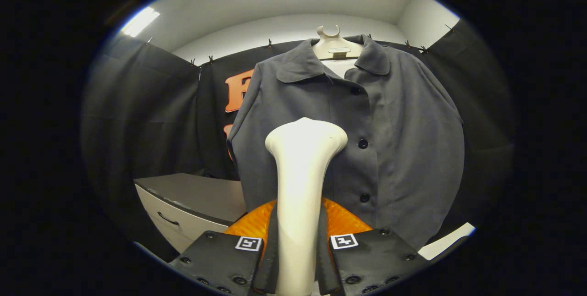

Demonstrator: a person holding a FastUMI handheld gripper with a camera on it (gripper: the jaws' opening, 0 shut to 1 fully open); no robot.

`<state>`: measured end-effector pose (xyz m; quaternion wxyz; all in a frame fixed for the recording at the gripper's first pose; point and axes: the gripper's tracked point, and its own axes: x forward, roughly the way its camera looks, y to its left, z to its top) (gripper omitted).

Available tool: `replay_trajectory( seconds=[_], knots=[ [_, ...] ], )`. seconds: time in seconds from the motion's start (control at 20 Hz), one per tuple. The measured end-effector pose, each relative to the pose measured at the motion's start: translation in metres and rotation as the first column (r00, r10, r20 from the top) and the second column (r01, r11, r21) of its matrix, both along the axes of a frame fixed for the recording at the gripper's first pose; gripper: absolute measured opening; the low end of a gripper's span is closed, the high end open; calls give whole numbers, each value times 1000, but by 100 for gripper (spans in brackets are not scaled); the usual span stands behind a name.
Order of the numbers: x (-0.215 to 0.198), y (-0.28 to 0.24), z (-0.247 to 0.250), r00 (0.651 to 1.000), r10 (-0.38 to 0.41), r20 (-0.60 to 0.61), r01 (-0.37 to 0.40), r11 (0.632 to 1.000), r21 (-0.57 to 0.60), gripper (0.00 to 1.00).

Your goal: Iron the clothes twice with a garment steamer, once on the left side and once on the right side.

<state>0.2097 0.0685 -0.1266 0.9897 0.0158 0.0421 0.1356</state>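
A dark grey buttoned shirt [390,122] hangs on a pale hanger form [337,46] straight ahead. My gripper [298,245] is shut on the white garment steamer [302,172], both fingers pressing its handle. The steamer's wide head rises upright between the fingers and stands in front of the shirt's left half, near the button line. I cannot tell whether the head touches the cloth. The steamer hides the lower middle of the shirt's left panel.
A grey-topped cabinet [197,200] with a drawer handle stands low to the left of the shirt. A white edge [447,241] shows low to the right. Black cloth walls close in behind and on both sides.
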Motion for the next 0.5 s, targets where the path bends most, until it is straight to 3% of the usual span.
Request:
replay_trajectory(
  seconds=[0.5],
  knots=[
    [-35, -10, -74, 997, -14, -81, 12, 1000, -18, 41]
  ],
)
